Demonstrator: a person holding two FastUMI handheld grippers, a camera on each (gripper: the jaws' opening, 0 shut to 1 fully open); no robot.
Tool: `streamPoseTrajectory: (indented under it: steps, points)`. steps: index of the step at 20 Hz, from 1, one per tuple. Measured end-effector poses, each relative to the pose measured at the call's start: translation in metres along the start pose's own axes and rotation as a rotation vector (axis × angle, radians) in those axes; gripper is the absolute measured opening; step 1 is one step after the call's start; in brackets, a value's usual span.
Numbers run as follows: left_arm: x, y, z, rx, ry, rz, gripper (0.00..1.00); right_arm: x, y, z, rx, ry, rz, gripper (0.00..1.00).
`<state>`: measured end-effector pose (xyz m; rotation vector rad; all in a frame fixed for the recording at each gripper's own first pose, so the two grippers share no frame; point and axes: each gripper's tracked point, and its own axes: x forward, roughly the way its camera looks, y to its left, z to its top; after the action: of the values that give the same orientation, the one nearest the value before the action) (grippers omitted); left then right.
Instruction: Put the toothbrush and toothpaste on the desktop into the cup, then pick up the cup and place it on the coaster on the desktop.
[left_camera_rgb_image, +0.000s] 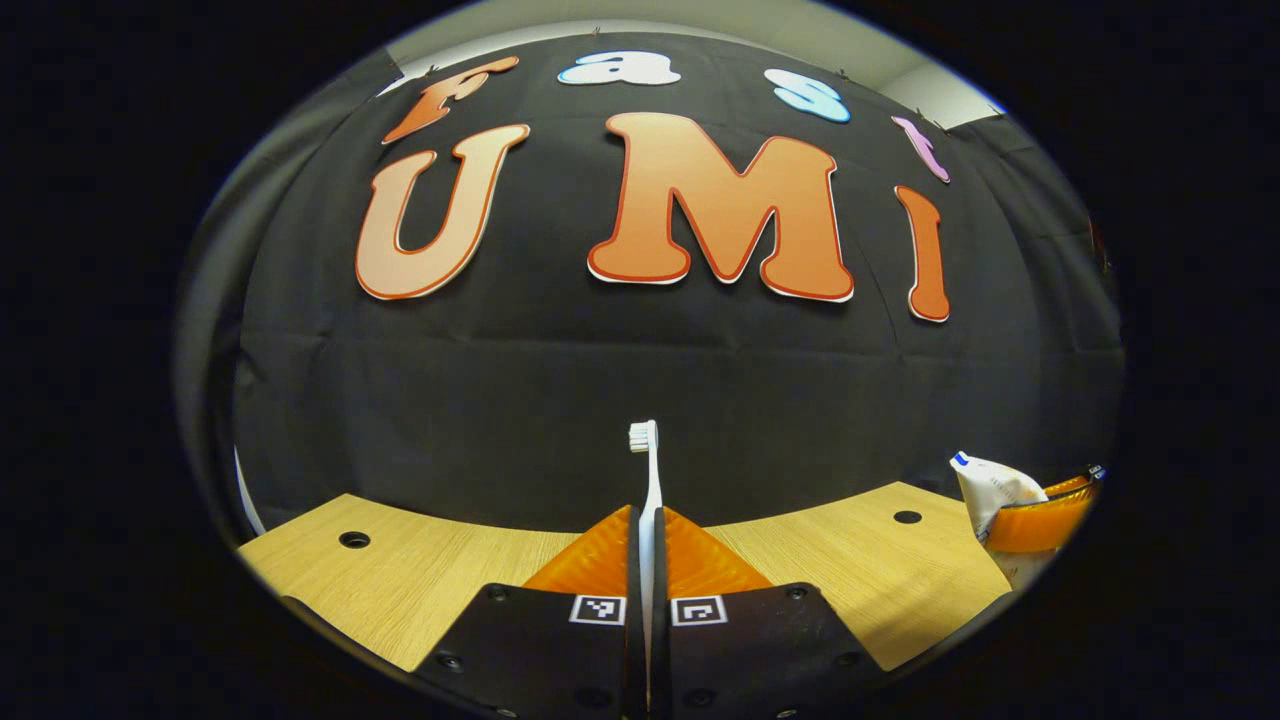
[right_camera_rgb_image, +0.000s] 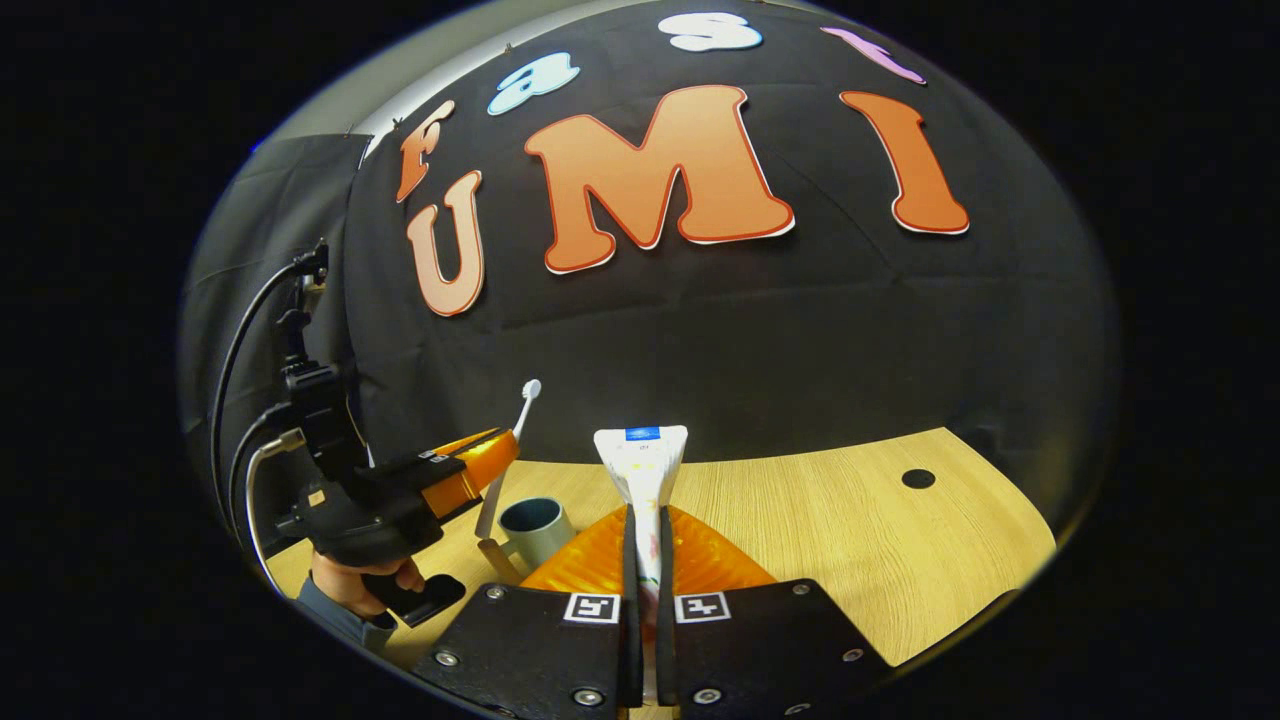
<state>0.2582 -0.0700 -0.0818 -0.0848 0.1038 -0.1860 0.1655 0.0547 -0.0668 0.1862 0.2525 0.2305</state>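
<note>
Left gripper (left_camera_rgb_image: 648, 530) clamps the light, stiff toothbrush (left_camera_rgb_image: 648, 470) low on its handle; right gripper (right_camera_rgb_image: 648, 530) pinches the soft, probably yielding toothpaste (right_camera_rgb_image: 641, 462) mid-tube, cup (right_camera_rgb_image: 533, 528) near left.

A staged recording booth, not a lived-in room.

Black cloth (left_camera_rgb_image: 560, 380) hung as the back wall behind a pale wood-grain bench (right_camera_rgb_image: 820, 520) with round cable holes (right_camera_rgb_image: 917, 478). A strip of plain light wall (left_camera_rgb_image: 800, 30) showed above the cloth, and cables (right_camera_rgb_image: 240, 350) trailed from a handheld rig at the side.
</note>
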Motion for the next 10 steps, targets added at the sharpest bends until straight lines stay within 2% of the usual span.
streamPoseTrajectory:
  steps: [10]
  points:
    - [0.035, 0.029, -0.03, -0.03, 0.052, 0.045, 0.02, 0.025, 0.017, 0.034, -0.004, -0.071, 0.039, 0.05]
